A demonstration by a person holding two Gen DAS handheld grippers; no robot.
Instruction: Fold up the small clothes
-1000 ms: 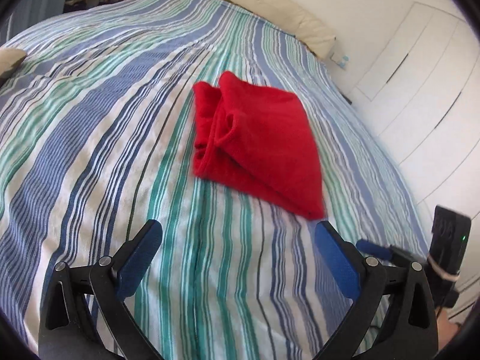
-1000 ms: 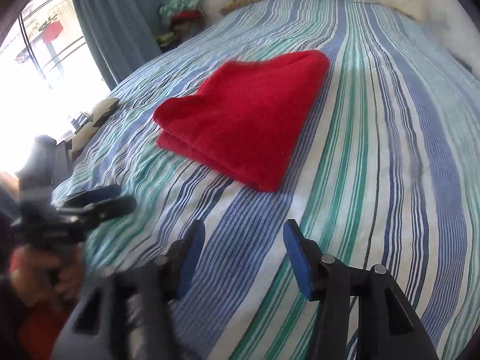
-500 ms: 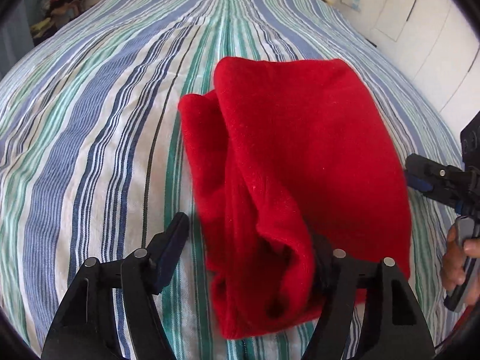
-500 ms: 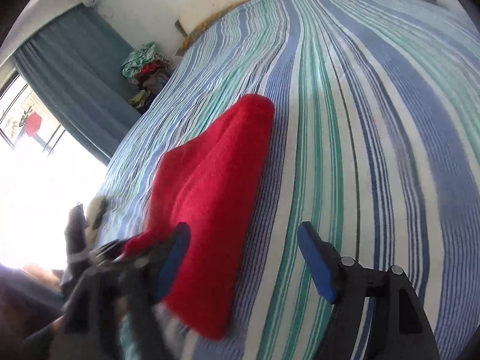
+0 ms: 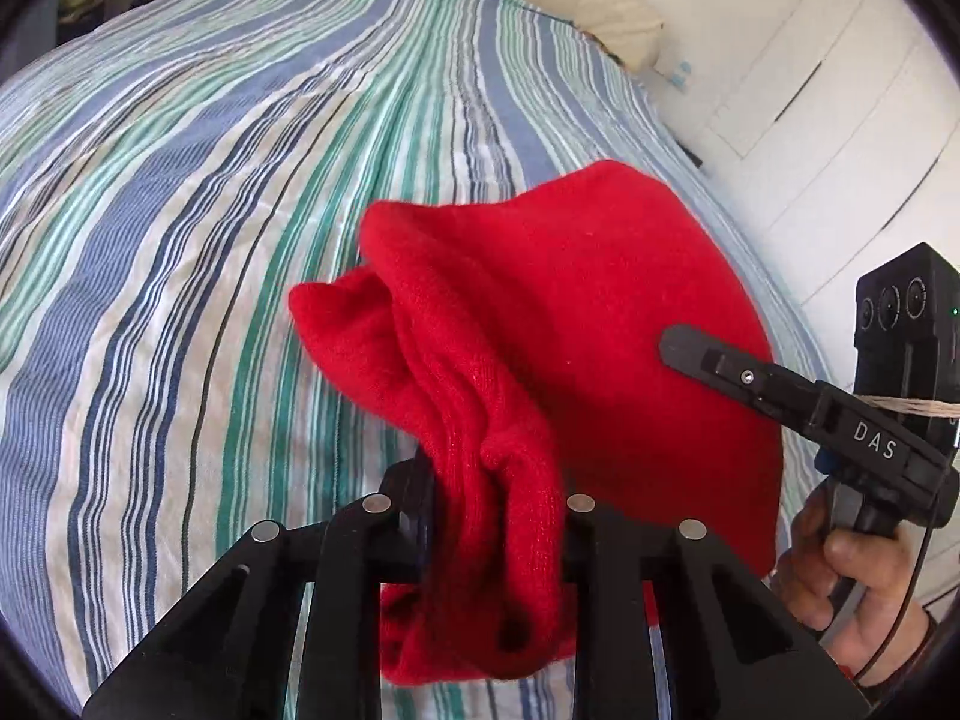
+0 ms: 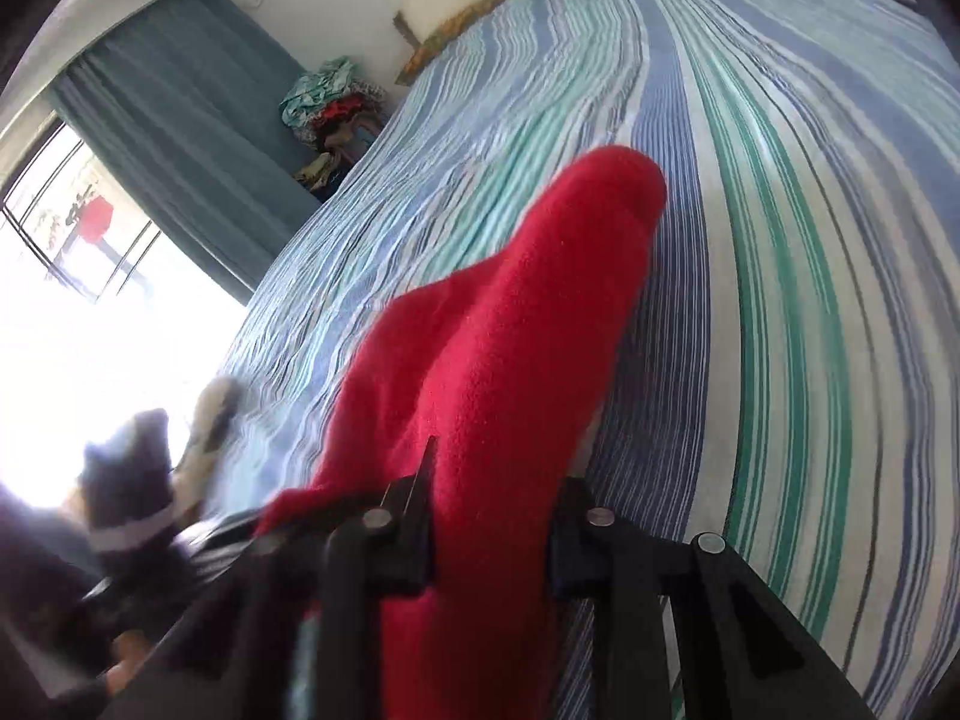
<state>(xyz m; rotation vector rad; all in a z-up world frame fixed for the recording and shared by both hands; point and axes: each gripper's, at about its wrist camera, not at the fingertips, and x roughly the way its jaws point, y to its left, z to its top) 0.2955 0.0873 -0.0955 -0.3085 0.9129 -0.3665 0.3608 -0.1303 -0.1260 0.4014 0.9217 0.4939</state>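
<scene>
Your left gripper is clamped on the bunched near edge of the red garment; your right gripper is pinched on its other near edge. Cloth's partly lifted, far end resting on the striped bedspread, w/ curtain & clothes pile beyond.

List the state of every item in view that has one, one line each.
Left gripper: shut on the red garment.
Right gripper: shut on the red garment.
Red garment: folded, bunched at the near edge, pinched by both grippers.
Striped bedspread: spread over the bed, lightly wrinkled.
Curtain: drawn aside from the window.
</scene>
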